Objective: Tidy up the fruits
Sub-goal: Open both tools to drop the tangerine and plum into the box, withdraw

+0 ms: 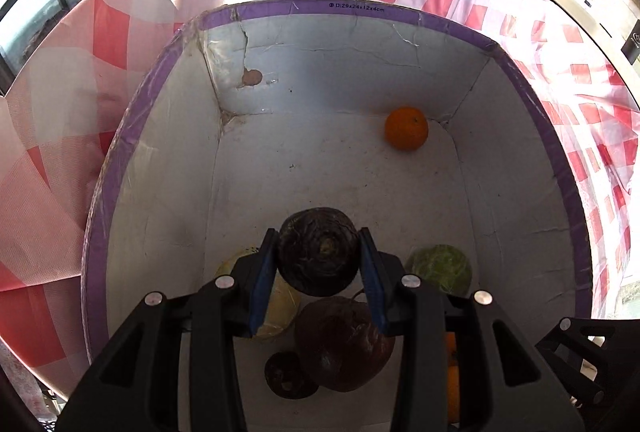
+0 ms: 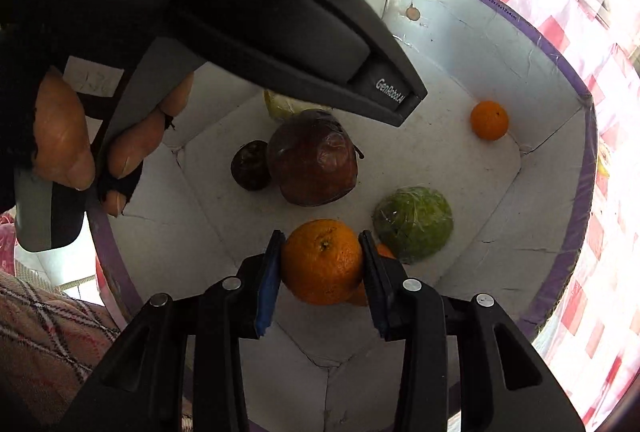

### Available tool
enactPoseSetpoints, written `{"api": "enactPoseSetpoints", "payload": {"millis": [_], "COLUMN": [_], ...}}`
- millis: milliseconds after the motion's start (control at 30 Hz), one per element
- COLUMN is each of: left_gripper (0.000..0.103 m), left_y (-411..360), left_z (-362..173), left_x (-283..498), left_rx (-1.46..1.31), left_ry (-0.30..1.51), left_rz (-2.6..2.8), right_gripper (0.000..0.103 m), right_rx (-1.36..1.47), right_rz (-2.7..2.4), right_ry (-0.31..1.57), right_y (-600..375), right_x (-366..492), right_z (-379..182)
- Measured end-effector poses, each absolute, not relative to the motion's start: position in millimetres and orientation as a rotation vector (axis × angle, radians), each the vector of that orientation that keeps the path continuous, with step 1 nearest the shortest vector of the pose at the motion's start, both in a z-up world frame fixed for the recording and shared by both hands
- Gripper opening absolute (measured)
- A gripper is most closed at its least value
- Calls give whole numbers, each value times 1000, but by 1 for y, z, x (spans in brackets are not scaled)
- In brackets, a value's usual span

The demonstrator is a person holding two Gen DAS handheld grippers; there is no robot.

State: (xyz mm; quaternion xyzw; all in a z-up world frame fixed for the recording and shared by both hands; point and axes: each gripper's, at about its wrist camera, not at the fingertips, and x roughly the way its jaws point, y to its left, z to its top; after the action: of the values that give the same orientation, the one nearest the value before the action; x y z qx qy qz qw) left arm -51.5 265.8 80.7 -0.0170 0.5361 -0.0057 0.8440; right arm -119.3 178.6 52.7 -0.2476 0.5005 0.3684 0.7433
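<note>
My left gripper (image 1: 319, 256) is shut on a dark purple round fruit (image 1: 318, 252) and holds it above the floor of a white box with a purple rim (image 1: 352, 7). My right gripper (image 2: 322, 264) is shut on an orange (image 2: 322, 262) over the same box (image 2: 576, 224). On the box floor lie a large dark red fruit (image 1: 344, 344) (image 2: 312, 157), a small dark fruit (image 1: 288, 376) (image 2: 250, 165), a green fruit (image 1: 440, 268) (image 2: 414, 224), a yellowish fruit (image 1: 280, 306) (image 2: 284, 105) and a small orange (image 1: 406, 127) (image 2: 489, 119) in the far corner.
The box stands on a red and white checked cloth (image 1: 120, 31). The left gripper's body and the hand holding it (image 2: 132, 143) fill the upper left of the right wrist view. Another orange (image 2: 384, 252) lies partly hidden behind my right finger.
</note>
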Motion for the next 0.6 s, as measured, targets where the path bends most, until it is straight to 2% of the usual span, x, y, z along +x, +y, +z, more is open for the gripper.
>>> {"api": "enactPoseSetpoints", "payload": {"millis": [367, 400, 467, 533, 600], "left_gripper": [41, 43, 65, 73, 75], "left_y": [264, 265, 268, 273, 277], "left_z": [76, 77, 77, 78, 79], "left_x": [-52, -52, -53, -54, -55], "left_rx": [-45, -47, -57, -76, -91], "left_ry": [1156, 1153, 1146, 1140, 1137], "left_rz": [-26, -24, -9, 10, 25], "right_gripper": [39, 40, 45, 48, 49], "right_rx": [-551, -552, -550, -548, -543], "right_rz": [789, 786, 780, 773, 772], "right_ry": [1131, 1131, 1132, 1123, 1115], "right_y": [181, 181, 182, 183, 182], "right_x": [-120, -121, -121, -119, -120], "right_z": [42, 43, 44, 45, 47]}}
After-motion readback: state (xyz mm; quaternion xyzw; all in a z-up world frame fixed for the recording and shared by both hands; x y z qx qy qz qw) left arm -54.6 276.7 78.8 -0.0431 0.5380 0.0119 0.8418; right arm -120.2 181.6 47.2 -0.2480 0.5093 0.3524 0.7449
